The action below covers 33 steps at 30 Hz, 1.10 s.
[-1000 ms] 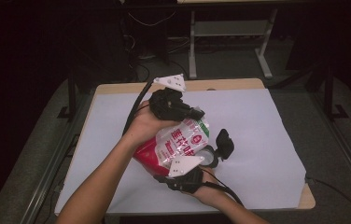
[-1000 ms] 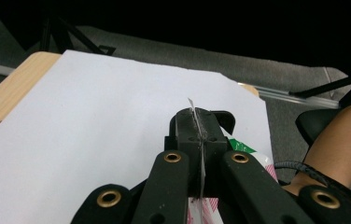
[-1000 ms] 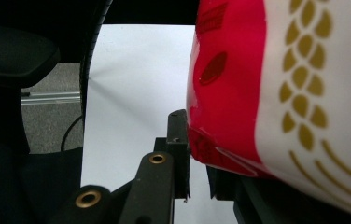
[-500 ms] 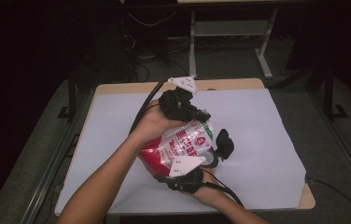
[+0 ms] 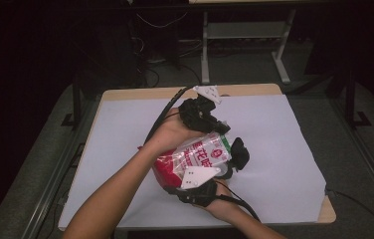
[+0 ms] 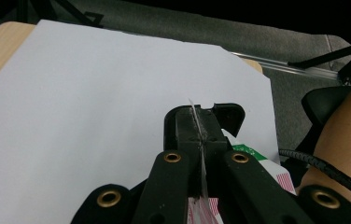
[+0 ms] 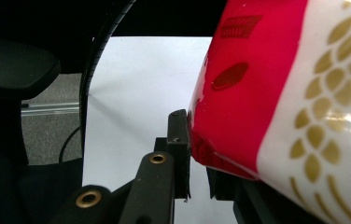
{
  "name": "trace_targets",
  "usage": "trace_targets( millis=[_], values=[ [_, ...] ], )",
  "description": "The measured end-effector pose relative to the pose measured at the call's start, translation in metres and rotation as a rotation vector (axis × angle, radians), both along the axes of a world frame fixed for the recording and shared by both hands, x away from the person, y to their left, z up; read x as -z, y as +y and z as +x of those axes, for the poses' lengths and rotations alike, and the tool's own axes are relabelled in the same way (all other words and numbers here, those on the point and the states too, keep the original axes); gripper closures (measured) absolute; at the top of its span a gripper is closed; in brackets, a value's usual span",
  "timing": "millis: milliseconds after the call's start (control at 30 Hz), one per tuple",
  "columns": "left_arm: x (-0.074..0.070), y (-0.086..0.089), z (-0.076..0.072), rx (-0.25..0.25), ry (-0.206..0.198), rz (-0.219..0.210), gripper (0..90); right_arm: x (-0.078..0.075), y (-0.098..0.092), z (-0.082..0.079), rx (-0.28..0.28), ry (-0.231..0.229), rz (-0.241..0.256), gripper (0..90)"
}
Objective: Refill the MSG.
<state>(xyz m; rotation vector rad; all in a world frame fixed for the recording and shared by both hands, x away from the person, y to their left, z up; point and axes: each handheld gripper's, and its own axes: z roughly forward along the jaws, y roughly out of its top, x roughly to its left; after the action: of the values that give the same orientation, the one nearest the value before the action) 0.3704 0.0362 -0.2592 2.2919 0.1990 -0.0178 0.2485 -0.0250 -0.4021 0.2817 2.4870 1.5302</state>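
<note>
Table point(image 5: 274, 129) under white paper carries the work near its front middle. Bag point(image 5: 195, 157), red and white with printed lettering, is held above the paper between both tools. Left gripper point(image 6: 197, 128) is pressed together on the bag's thin top edge. Right gripper point(image 7: 197, 154) pinches its red lower edge.

Wooden table point(image 5: 254, 90) covered by white sheet point(image 5: 125, 149), lit from above. Grey carpet floor point(image 5: 46, 164) around it. Metal rails point(image 5: 50, 186) along both sides. White metal frame point(image 5: 244, 35) and loose cables point(image 5: 160, 55) behind. Surroundings dark.
</note>
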Motion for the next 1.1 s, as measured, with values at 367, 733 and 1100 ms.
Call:
trace_targets(
  millis=[367, 733, 1100],
  values=[
    [0.005, -0.013, -0.001, -0.012, 0.016, 0.043, 90.0, -0.002, -0.003, -0.001, -0.012, 0.000, 0.036, 81.0],
    [0.013, -0.023, 0.004, -0.003, 0.016, 0.081, 90.0, -0.003, -0.004, 0.000, -0.021, 0.008, 0.066, 81.0],
    [0.017, -0.029, 0.005, -0.001, 0.024, 0.090, 90.0, -0.005, -0.006, -0.001, -0.021, 0.004, 0.079, 81.1]
  ],
)
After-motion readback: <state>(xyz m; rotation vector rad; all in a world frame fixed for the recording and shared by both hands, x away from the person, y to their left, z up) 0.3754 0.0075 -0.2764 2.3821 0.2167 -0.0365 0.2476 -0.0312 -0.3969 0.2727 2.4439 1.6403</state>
